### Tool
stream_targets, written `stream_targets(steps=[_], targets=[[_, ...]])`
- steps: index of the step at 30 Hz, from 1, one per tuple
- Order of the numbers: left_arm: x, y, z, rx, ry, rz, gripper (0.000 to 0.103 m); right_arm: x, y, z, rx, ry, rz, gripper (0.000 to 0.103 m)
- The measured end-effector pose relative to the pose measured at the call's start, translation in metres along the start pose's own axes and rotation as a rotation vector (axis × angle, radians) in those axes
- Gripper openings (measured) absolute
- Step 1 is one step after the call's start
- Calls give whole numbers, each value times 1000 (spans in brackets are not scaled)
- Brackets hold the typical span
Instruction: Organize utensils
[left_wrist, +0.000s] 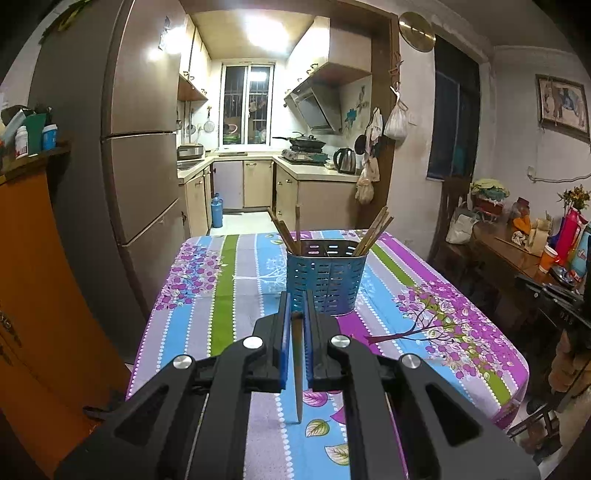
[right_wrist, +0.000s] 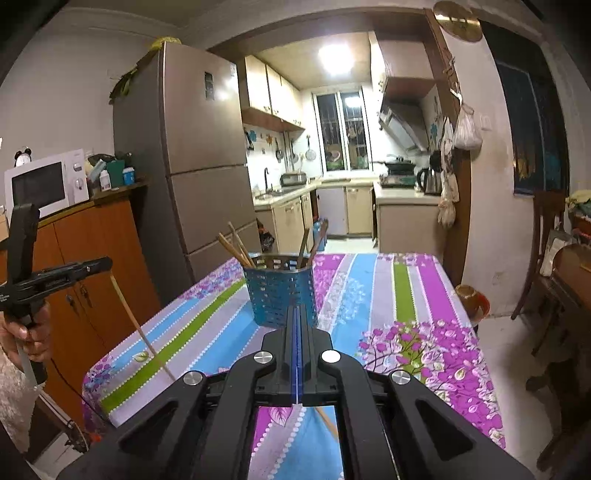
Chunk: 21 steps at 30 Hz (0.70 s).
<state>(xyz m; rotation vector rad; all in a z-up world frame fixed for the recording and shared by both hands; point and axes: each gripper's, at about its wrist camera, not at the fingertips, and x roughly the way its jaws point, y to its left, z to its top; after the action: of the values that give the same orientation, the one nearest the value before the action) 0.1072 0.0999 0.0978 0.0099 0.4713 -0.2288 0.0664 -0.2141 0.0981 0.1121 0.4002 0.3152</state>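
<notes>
A kitchen lay beyond a tabletop (left_wrist: 229, 280) covered in a striped floral cloth. A blue perforated utensil holder (left_wrist: 327, 277) stood on it, chopsticks (left_wrist: 373, 230) inside. The left hand-held gripper (left_wrist: 296, 314) pinched one chopstick (left_wrist: 297, 369), tip angled down to the cloth. The right hand-held gripper (right_wrist: 296, 317) was closed, empty.

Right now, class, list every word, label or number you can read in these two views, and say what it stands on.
Nothing can be read with certainty.
Sticker on the fridge door: too blurred to read.
Label on the white jar on the cabinet: too blurred to read.
Red script on the blue container at the far right: too blurred to read.
</notes>
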Motion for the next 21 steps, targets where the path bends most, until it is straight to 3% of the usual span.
stream_targets(steps=[6,9,13,15,16,21], targets=[[-1,-6,-2,26,-11,-5,5,5,-24,-24,36,40,-11,1],[-3,-11,-3,58,-25,1,5,-28,-30,-47,3,30,1,1],[-3,-12,-4,60,-37,-6,5,-78,-27,-111,-75,51,-25,3],[-3,-12,-5,65,-43,1,5,-87,-26,-149,-87,67,-61,17],[-3,-12,-5,64,-45,3,5,-86,-27,-170,-75,90,-66,29],[-2,-19,-3,73,-29,24,5,-71,-38,-218,23,86,-45,30]])
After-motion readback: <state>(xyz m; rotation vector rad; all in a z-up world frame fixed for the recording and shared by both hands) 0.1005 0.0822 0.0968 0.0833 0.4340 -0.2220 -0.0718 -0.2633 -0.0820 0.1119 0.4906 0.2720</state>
